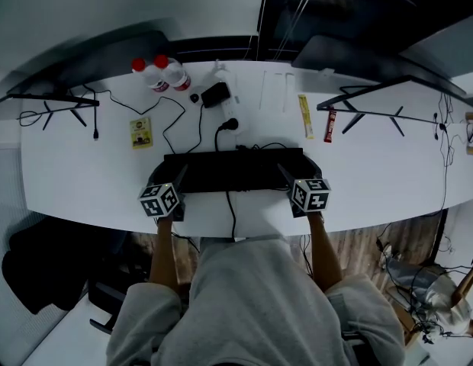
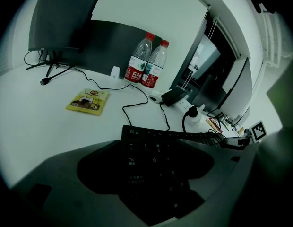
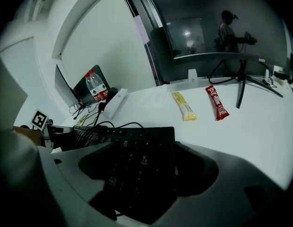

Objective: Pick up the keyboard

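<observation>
Grasping looks like the step in hand, and it isn't finished yet.

In the head view, the flat black keyboard (image 1: pixel 233 170) lies crosswise on the curved white table (image 1: pixel 76 174), just in front of the person. The left gripper (image 1: pixel 179 174) reaches over its left end and the right gripper (image 1: pixel 286 174) over its right end. A thin black cable (image 1: pixel 232 208) runs from the keyboard's near edge toward the person.

In the left gripper view, the jaws stand apart with the Tab and Q end of the keyboard between them. There are dark gaps on both sides, so nothing is clamped. Two clear plastic water bottles with red caps (image 2: pixel 146 63) and a flat yellow packet (image 2: pixel 88 100) sit well beyond.

In the right gripper view, the jaws are also spread, with the keyboard's right end between them and untouched. A yellow snack bar (image 3: pixel 184 107) and a red snack bar (image 3: pixel 217 103) lie well apart from it.

To do this well, I'd close both grippers together, each square on its end, so the board doesn't skew. Then I'd raise both ends level – the cable could tug, so lift slowly and leave it slack
</observation>
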Tool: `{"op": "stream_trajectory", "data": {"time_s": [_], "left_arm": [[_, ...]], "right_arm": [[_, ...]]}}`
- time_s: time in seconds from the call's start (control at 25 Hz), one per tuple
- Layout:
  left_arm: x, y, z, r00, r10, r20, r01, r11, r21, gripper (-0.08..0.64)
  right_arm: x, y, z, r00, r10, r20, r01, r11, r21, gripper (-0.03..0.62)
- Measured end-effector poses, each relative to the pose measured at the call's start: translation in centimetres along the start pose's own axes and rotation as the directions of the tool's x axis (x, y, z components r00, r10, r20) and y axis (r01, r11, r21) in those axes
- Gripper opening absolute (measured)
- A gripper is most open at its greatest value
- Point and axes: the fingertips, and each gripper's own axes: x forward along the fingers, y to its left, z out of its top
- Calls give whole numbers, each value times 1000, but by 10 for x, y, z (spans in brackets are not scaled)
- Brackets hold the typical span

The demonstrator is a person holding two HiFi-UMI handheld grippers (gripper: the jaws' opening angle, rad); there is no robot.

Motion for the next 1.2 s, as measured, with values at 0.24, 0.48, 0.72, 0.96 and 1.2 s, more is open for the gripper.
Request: {"op": "stream_trajectory", "data": {"time_s": [0.24,0.48,0.72,0.96,1.2], "left_arm": [[1,1,0,1000,6,3,-6,1000,-9,328],[0,0,0,1000,12,3,-12,1000,-23,328],[-4,-6,1,1000,4,11,-4,1000,-23,328],[-14,-15,15,999,-13,42,13,1000,0,328],[-27,-28,39,994,-33,102,31,999,20,328]], "right_arm": [[1,0,0,1000,-1,-1,1,1000,-1,382],[1,0,1,1000,-1,-7,1,1000,1,382],[-8,0,5,1000,-13,-4,13,1000,3,380],[-26,4,15,999,-26,38,27,1000,-6,380],[-44,9,44,994,-32,103,36,999,-37,380]]}}
